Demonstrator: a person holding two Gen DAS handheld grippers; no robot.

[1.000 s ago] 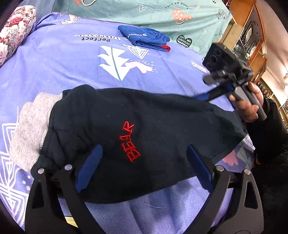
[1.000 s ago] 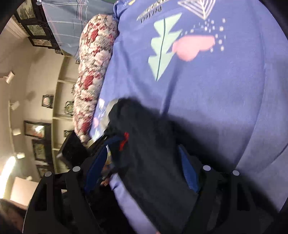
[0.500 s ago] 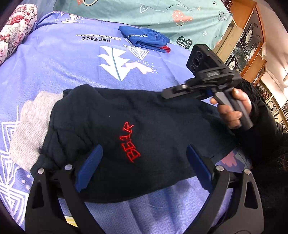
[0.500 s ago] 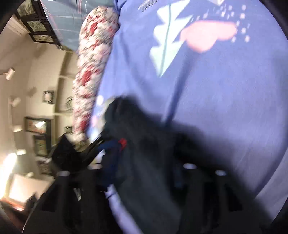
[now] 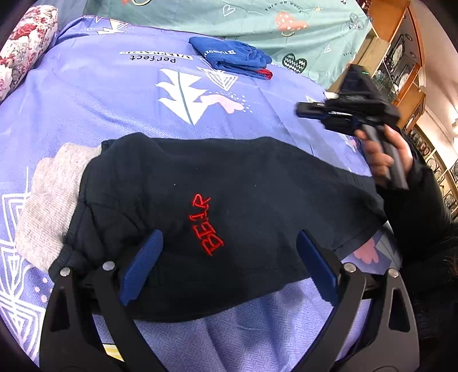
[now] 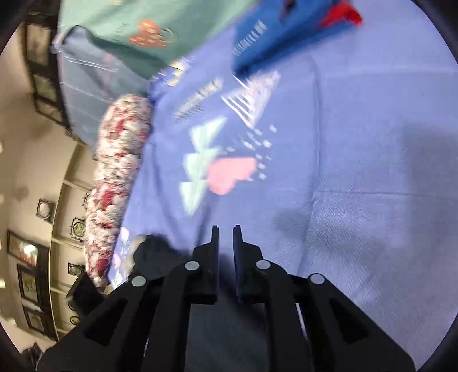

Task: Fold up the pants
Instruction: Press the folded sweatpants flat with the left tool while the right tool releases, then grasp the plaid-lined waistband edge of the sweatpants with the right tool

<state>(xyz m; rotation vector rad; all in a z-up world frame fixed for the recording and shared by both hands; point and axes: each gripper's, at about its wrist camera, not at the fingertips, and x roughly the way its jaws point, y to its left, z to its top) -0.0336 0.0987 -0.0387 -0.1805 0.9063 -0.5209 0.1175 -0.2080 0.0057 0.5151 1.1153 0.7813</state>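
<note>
Folded black pants (image 5: 229,211) with red "BEAR" lettering lie on the purple bedsheet (image 5: 114,94), with a grey garment (image 5: 48,197) under their left end. My left gripper (image 5: 229,257) is open, its blue pads resting over the pants' near edge. My right gripper (image 5: 303,110) is held in a hand above the pants' right end, clear of the fabric. In the right wrist view my right gripper (image 6: 226,237) has its jaws nearly together and empty, above the sheet (image 6: 343,143); a bit of the black pants (image 6: 151,254) shows at lower left.
A folded blue garment (image 5: 229,55) lies at the far side of the bed, also in the right wrist view (image 6: 286,37). A floral bolster (image 5: 25,48) lies at the left edge. A teal sheet (image 5: 229,17) lies behind. Wooden shelves (image 5: 400,57) stand at right.
My right gripper has let go of the pants, shut, and lifted away to the right. The pants lie flat, folded over. My left gripper has stayed still and open.
</note>
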